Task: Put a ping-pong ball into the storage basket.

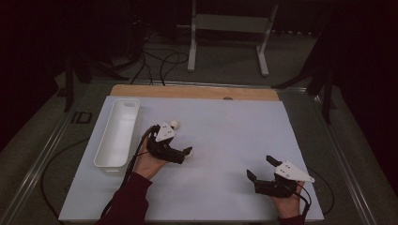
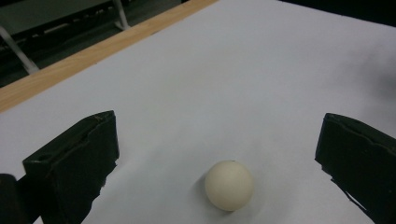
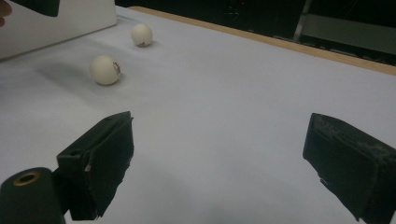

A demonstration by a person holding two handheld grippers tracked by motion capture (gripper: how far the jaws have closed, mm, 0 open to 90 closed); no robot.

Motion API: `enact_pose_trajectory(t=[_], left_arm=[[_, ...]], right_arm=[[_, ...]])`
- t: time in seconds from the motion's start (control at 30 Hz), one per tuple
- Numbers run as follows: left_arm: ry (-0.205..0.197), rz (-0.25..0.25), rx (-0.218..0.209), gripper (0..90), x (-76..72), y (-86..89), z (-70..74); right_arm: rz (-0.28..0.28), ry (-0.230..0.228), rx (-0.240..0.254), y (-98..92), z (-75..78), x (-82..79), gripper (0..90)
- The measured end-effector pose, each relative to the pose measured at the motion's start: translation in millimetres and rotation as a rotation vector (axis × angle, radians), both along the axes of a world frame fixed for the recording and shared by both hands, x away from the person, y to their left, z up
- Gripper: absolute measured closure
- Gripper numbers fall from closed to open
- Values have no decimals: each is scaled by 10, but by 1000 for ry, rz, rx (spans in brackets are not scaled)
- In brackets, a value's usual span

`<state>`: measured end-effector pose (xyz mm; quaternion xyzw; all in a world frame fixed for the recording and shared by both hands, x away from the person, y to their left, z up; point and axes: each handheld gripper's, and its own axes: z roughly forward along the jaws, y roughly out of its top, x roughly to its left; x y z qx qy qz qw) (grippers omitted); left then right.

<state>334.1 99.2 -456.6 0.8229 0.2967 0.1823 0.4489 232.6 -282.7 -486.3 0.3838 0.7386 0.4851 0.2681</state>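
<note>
A cream ball (image 2: 229, 185) lies on the white sheet between the wide-apart jaws of my left gripper (image 2: 215, 158), touching neither. From the high view this ball (image 1: 191, 153) peeks out at the tip of the left gripper (image 1: 186, 152), left of centre. A second cream ball (image 1: 174, 124) rests just behind that gripper. My right gripper (image 1: 261, 168) stands open near the front right with nothing between its jaws. In the right gripper view (image 3: 219, 158) both balls lie far off: the nearer ball (image 3: 105, 70) and the farther ball (image 3: 141, 35).
A long white bin (image 1: 117, 133) stands along the left side of the sheet, seen also as a white wall (image 3: 60, 23). The white sheet (image 1: 234, 126) ends at a wooden strip (image 1: 197, 91) at the back. Cables and a metal stand lie beyond.
</note>
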Motion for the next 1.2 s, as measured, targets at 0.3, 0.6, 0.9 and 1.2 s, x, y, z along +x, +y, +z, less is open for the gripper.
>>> enact_pose_trajectory(t=[0.3, 0.6, 0.9, 1.2], left_arm=[[28, 9, 28, 2, 60, -60, -115], [89, 31, 43, 2, 130, -98, -249], [121, 35, 42, 2, 171, -92, -344], [162, 17, 43, 2, 187, -124, -419]], right_arm=[[5, -1, 2, 5, 0, -1, 84], [7, -1, 2, 4, 0, -2, 84], [10, -1, -1, 7, -2, -4, 84], [10, 0, -3, 6, -1, -6, 84]])
